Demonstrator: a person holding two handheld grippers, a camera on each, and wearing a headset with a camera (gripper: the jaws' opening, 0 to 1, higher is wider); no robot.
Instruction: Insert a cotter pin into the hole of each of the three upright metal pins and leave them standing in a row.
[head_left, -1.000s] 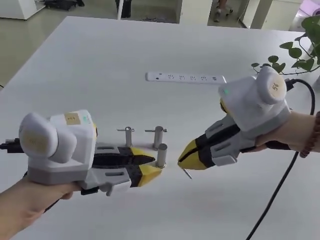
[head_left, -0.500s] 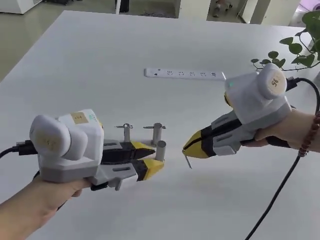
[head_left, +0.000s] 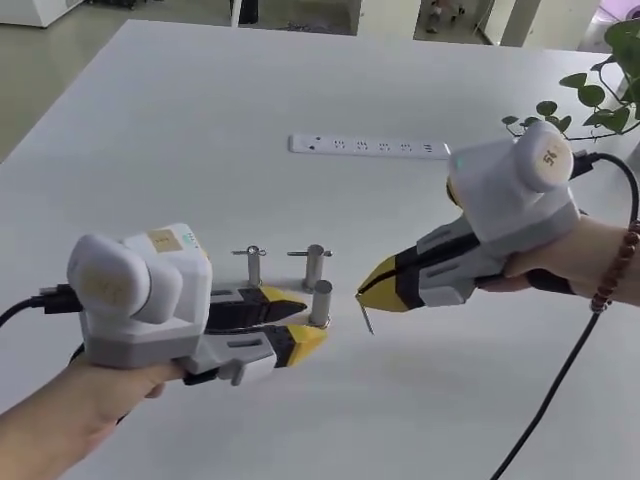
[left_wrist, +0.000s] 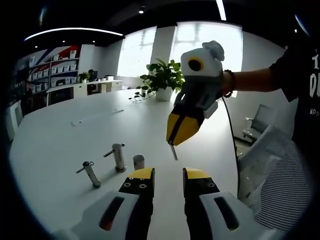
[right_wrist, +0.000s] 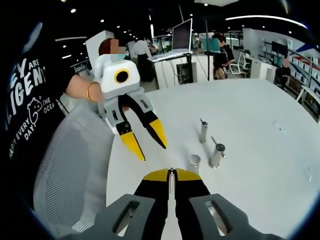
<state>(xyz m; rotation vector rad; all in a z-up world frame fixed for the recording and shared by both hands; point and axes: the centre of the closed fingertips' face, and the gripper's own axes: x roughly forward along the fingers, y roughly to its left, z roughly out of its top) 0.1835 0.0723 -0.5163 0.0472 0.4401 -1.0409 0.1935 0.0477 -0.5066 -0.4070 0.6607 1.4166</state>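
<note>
The right gripper (head_left: 368, 290), its jaws pinched tight on a cotter pin (head_left: 367, 318), hangs above the white table (head_left: 200, 120), just right of the nearest metal pin (head_left: 321, 302). The cotter pin's long axis runs steeply. Its free end points down at the tabletop, clear of the surface and apart from the metal pin. The left gripper (head_left: 298, 320) lies low on the opposite side, jaws spread with nothing between them. Its tips are just beside the same upright pin, though contact cannot be told. That pin's top is bare. Behind it a second metal pin (head_left: 254, 272) and a third metal pin (head_left: 314, 270) also stand upright, each crossed near its top by 1 of the fitted cotter pins (head_left: 296, 256), which lie level. Farther back on the table are a power strip (head_left: 368, 148) and, at the right edge, a potted plant (head_left: 600, 90).
</note>
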